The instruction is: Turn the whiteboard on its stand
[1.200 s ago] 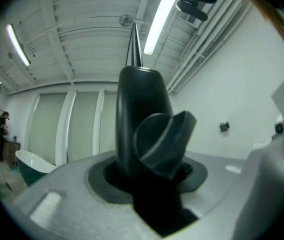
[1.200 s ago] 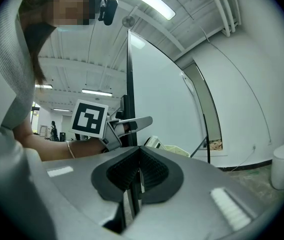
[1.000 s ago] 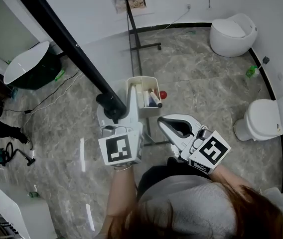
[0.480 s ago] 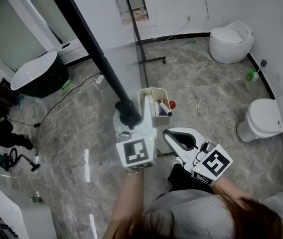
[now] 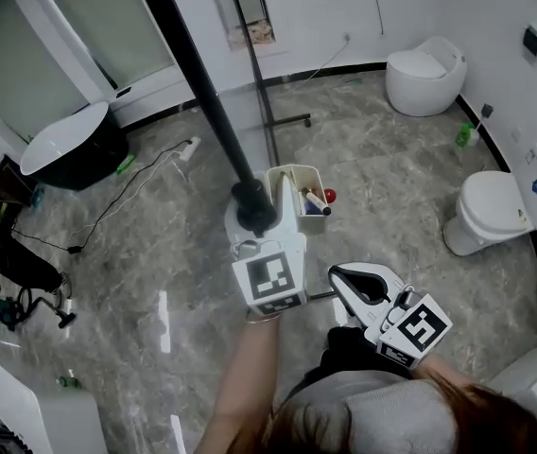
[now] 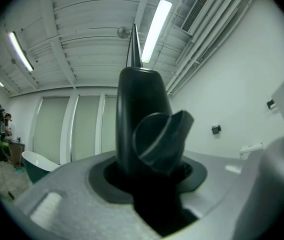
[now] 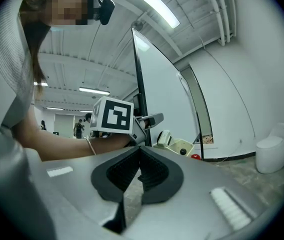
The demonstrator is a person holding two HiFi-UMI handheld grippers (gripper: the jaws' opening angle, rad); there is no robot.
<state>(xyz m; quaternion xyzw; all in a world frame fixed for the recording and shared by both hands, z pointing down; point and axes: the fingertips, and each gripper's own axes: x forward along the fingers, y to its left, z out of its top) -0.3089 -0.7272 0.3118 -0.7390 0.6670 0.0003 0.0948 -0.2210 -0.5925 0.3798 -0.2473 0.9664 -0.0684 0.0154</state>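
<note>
left tongs (image 5: 261, 216): clamped on the whiteboard (image 5: 202, 93) frame
right tongs (image 5: 344, 277): closed, empty, apart from the board
progress: grip made, board edge-on to the person — turn seems partway, not finished

The tall metal whiteboard frame (image 5: 202, 93), upper centre, was black. The pale grey left gripper (image 5: 254, 211) carried black squares on white. The polished stone floor (image 5: 391, 168) was grey, marble-veined. The rounded toilet (image 5: 424, 76), upper right, was white.
</note>
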